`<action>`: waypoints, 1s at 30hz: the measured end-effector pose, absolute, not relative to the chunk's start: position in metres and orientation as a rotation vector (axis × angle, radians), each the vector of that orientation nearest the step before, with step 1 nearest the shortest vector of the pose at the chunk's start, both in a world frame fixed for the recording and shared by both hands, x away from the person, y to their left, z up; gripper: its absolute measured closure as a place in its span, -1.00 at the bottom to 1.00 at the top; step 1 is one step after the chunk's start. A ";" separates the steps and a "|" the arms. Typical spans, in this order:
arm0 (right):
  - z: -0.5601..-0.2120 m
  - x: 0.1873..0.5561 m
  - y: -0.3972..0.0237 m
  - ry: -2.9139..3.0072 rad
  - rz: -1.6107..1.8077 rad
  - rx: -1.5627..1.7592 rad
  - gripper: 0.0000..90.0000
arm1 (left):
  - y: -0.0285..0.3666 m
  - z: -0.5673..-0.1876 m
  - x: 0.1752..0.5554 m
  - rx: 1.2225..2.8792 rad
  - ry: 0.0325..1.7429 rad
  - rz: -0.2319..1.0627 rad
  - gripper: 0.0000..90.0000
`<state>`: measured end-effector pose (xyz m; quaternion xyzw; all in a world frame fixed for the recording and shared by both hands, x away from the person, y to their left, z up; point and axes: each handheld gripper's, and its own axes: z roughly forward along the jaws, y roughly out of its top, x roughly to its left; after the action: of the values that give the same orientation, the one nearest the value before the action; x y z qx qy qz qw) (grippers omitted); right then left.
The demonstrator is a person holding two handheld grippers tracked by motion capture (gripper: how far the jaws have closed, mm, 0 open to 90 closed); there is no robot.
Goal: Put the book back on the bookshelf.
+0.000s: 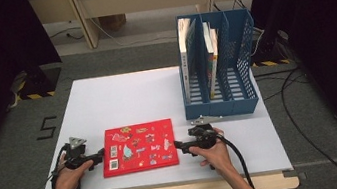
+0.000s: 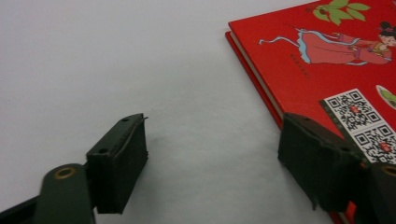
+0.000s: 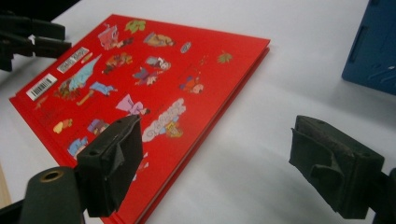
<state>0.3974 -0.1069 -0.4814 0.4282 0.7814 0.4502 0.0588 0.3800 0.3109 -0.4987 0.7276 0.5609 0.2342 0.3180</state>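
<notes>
A red hardcover book (image 1: 139, 147) with small cartoon pictures and a barcode lies flat near the front of the white table (image 1: 121, 96). My left gripper (image 1: 101, 155) is at the book's left edge, jaws open. In the left gripper view (image 2: 212, 135) one jaw stands over the book's (image 2: 327, 56) edge by the QR codes, the other over bare table. My right gripper (image 1: 178, 146) is at the book's right edge, open. In the right gripper view (image 3: 215, 135) one jaw hangs over the cover (image 3: 140, 79), the other over the table. Neither presses on the book.
A blue slotted file rack (image 1: 223, 101) stands at the table's back right, close behind my right hand, with two upright books (image 1: 188, 46) (image 1: 211, 52) in its left slots. Its corner (image 3: 373, 51) shows in the right gripper view. Cables trail on the floor at right.
</notes>
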 end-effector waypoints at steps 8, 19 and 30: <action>-0.487 0.393 -0.105 2.389 1.345 1.301 -0.45 | 0.299 -0.495 0.374 1.956 1.426 0.639 0.07; -0.489 0.388 -0.111 2.368 1.311 1.331 -0.21 | 0.281 -0.494 0.369 1.996 1.347 0.597 0.14; -0.491 0.386 -0.123 2.326 1.263 1.402 -0.12 | 0.262 -0.495 0.362 2.023 1.272 0.531 -0.04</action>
<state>0.3862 -0.1230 -0.4906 0.4668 0.7745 0.4206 0.0730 0.3622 0.2624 -0.4953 0.7773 0.4886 0.2039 0.3399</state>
